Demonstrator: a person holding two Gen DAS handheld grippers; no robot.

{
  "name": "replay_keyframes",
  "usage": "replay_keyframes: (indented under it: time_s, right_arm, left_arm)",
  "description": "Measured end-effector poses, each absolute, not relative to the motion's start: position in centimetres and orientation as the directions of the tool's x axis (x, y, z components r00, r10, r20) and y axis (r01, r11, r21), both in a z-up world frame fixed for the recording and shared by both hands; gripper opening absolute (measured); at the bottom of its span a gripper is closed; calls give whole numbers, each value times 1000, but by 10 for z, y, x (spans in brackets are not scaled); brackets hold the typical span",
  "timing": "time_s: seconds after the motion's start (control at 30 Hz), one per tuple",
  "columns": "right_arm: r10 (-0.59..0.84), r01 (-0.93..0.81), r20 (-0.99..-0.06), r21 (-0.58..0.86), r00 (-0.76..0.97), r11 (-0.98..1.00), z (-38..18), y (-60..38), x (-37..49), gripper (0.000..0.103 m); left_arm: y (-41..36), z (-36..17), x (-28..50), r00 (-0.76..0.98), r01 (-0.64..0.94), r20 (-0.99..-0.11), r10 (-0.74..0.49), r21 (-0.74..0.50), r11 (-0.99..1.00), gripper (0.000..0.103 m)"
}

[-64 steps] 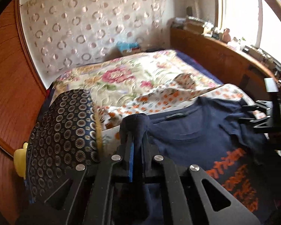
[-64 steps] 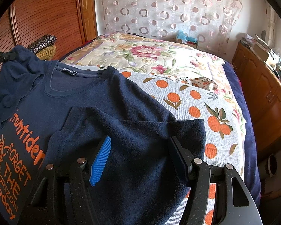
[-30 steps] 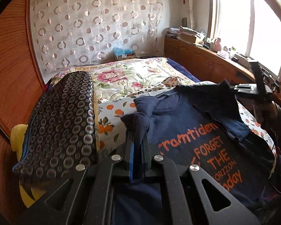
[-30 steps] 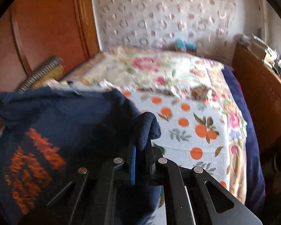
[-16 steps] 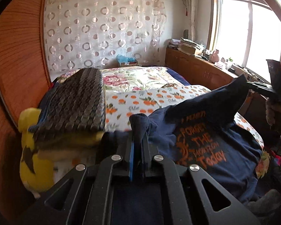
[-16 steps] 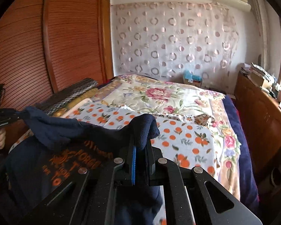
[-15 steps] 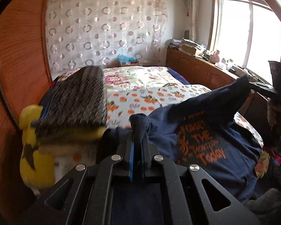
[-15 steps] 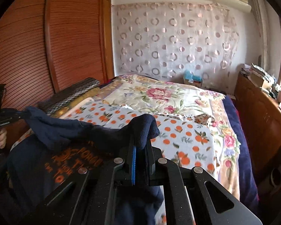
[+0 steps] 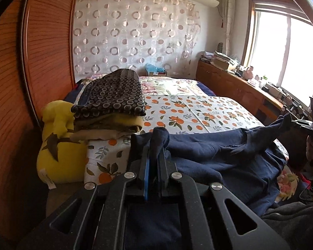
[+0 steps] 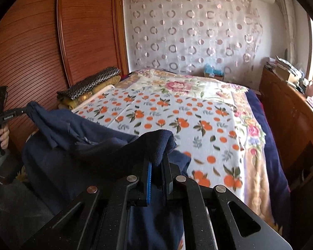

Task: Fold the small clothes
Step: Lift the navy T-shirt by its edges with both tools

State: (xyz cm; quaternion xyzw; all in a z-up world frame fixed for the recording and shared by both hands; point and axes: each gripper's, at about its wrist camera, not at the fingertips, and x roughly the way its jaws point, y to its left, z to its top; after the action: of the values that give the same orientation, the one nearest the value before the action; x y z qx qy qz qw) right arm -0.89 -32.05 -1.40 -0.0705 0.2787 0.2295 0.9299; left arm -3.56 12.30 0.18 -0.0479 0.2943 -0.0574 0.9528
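A navy T-shirt (image 9: 208, 154) hangs between my two grippers at the near end of the bed, its orange print hidden. My left gripper (image 9: 155, 145) is shut on one bunched shoulder of the shirt. My right gripper (image 10: 157, 156) is shut on the other shoulder; the shirt (image 10: 77, 141) sags between them. In the left wrist view the right gripper (image 9: 296, 121) shows at the far right, pinching cloth. In the right wrist view the left gripper (image 10: 20, 110) shows at the far left, held by a hand.
The bed has an orange-print sheet (image 9: 198, 112) over a floral quilt (image 10: 177, 85). A stack of folded blankets (image 9: 112, 100) and a yellow plush toy (image 9: 56, 141) sit at the left. A wooden wardrobe (image 10: 41, 41) stands left, a cluttered wooden cabinet (image 9: 235, 83) right.
Both grippers have lifted the shirt off the sheet and pulled it back toward the near end of the bed. The right gripper closed on its shoulder. The orange print no longer shows.
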Motion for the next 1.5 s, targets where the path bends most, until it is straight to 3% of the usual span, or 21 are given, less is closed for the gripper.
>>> replay_keyframes:
  time_s: [0.2, 0.33, 0.47, 0.53, 0.6, 0.67, 0.77, 0.8, 0.93, 1.2, 1.5]
  right_arm:
    - [379, -461, -581, 9, 720, 887, 1, -324, -23, 7]
    - [374, -469, -621, 11, 689, 883, -12, -316, -27, 7]
    - [333, -445, -651, -7, 682, 896, -17, -316, -27, 7]
    - [322, -439, -657, -15, 682, 898, -14, -316, -26, 7]
    - [318, -442, -662, -23, 679, 897, -8, -315, -28, 7]
    - [296, -438, -659, -56, 691, 897, -5, -313, -27, 12]
    - [284, -431, -641, -81, 713, 899, 9, -314, -30, 15]
    - [284, -428, -633, -83, 720, 900, 12, -316, -31, 18]
    - [256, -395, -609, -103, 751, 913, 23, -320, -28, 42]
    - [273, -382, -628, -42, 729, 923, 6, -314, 14, 42]
    - [281, -357, -705, 42, 651, 933, -22, -301, 59, 42]
  left_arm:
    - [117, 12, -47, 826, 57, -555, -98, -91, 994, 7]
    - [116, 1, -40, 797, 39, -599, -72, -69, 997, 7]
    - [123, -4, -34, 786, 6, -616, -51, -75, 997, 13]
    - [124, -1, -34, 793, 8, -607, -52, -76, 997, 23]
    - [125, 3, -34, 802, 16, -594, -61, -81, 997, 44]
    - [126, 6, -33, 807, 23, -586, -72, -90, 996, 49]
    - [126, 9, -25, 812, 34, -578, -81, -92, 995, 71]
    - [127, 8, -19, 811, 40, -578, -88, -96, 995, 74]
    - [127, 4, -1, 807, 35, -586, -82, -91, 995, 74]
    - [123, 1, 41, 792, 52, -606, -73, -51, 997, 74]
    - [128, -25, 83, 721, 91, -687, -91, -37, 995, 74]
